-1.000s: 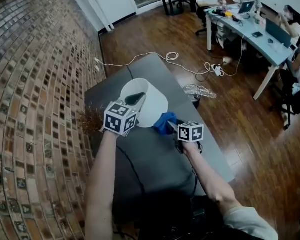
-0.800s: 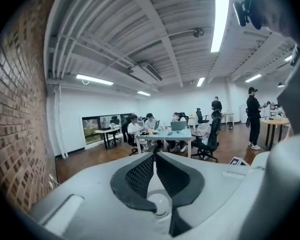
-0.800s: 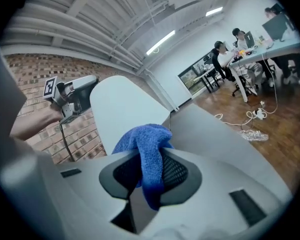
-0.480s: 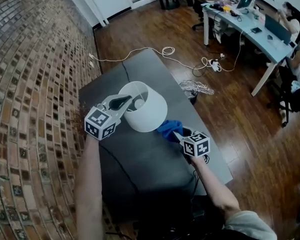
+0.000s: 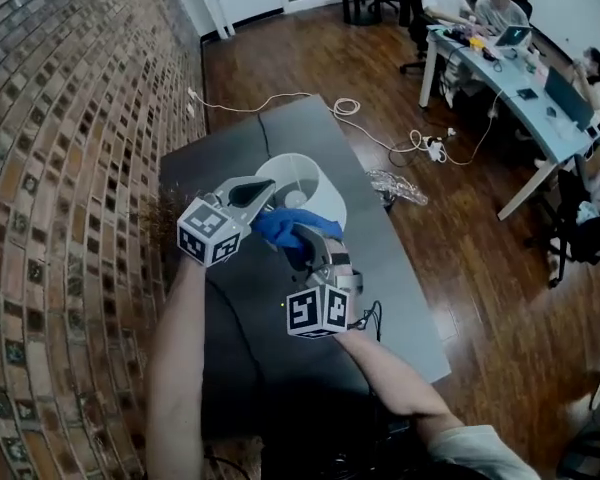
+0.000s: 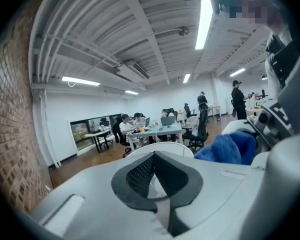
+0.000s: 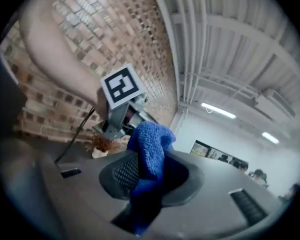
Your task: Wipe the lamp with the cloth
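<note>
Now our left gripper [image 5: 252,194], its jaws just closed tighter, pinches the rim of the white lamp [image 5: 312,182] over the grey table [image 5: 280,313]. Our right gripper [image 5: 306,240] is clenched on the blue cloth [image 5: 284,226], right at the shade's side.

Centre of the head view: the cloth [image 5: 285,226] and left gripper [image 5: 260,192] cover the lamp's [image 5: 308,178] near rim; its base is hidden. People at the upper-right desk [image 5: 540,108] are too small to make out.

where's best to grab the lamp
The thin top rim of the lamp shade, from the brick-wall side: its open top lets one jaw slip inside. The left gripper has just closed its jaws on that rim, leaving the near side for the cloth.
</note>
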A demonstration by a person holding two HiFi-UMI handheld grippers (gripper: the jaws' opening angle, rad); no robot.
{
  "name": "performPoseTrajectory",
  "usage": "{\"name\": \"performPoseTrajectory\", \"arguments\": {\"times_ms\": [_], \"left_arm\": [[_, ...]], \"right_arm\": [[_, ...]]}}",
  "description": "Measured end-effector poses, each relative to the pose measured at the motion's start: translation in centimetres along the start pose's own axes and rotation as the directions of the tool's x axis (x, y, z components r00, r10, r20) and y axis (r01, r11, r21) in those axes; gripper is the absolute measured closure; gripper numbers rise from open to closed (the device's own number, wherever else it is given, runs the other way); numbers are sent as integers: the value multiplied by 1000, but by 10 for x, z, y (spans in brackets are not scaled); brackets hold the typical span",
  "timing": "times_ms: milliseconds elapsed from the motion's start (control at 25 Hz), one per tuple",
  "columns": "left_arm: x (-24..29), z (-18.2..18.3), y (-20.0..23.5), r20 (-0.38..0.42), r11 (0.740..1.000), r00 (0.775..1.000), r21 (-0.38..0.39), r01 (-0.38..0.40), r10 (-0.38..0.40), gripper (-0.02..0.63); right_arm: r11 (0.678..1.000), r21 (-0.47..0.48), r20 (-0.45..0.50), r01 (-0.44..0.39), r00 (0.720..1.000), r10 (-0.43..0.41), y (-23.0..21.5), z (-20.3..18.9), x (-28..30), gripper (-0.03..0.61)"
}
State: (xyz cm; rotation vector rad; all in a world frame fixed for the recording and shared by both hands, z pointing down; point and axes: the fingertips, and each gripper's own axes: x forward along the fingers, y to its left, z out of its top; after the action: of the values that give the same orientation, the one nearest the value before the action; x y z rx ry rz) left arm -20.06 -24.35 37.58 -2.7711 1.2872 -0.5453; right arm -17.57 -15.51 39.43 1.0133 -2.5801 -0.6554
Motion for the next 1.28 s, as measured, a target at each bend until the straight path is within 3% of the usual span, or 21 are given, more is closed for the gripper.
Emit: {"name": "performPoseTrajectory", "arguments": {"times_ms": [120,200,280,360,440,480,560,600,640,720,840,960,1000,1080,1160,1280], "left_arm": [[3,-1,-7,-11,998,1000,64,5,-4,612],[4,-1,-12,-20,995,1000,97,16,-14,611],[4,-3,-14,-21,995,999,90,30,-29,611],[3,-2,-14,-15,998,998,41,57,-57,611],[4,1,-11,-22,996,996,-8,92,-92,611],[5,1,-10,-35,994,993,-21,109,-110,611],[5,-1,-9,-65,990,988,-33,141,-143,611],[5,-2,-8,-72,988,985,-41,152,-155,611],[4,-3,-7,-71,986,984,-50,160,-163,611],[4,-3,-8,-57,985,984,-59,165,-168,611],[4,-3,-12,-51,989,987,-21,149,-150,611],[2,-6,-14,-67,992,991,34,121,-119,611],[0,-7,-17,-78,992,992,61,107,-102,611],[-4,6,-26,-62,992,996,104,66,-60,611],[-1,33,-45,-18,993,1000,116,11,-9,611],[22,47,-83,-103,969,990,237,-70,96,611]], "right_arm": [[988,-121,-175,-98,982,76,58,-57,4,483],[972,-117,-304,-202,939,158,93,-104,-4,483],[960,-94,-366,-263,906,213,106,-123,-16,483],[961,-113,-321,-254,924,206,91,-91,-22,483],[951,-260,-217,-171,969,115,62,-26,-18,483],[919,-378,-169,-108,984,47,48,5,-13,483],[800,-600,-119,-8,990,-80,34,40,3,483],[749,-663,-126,1,986,-113,34,40,13,484],[720,-694,-150,-15,981,-124,37,32,22,483],[711,-698,-222,-89,970,-96,54,3,30,483],[729,-625,-372,-278,928,35,102,-70,28,483],[735,-473,-540,-485,819,194,154,-153,6,483],[757,-399,-569,-518,787,239,162,-169,-7,483],[827,-217,-573,-518,754,322,160,-185,-31,483],[886,-16,-527,-463,757,386,140,-185,-48,483],[909,207,-422,-363,805,417,97,-174,-71,483]]}}
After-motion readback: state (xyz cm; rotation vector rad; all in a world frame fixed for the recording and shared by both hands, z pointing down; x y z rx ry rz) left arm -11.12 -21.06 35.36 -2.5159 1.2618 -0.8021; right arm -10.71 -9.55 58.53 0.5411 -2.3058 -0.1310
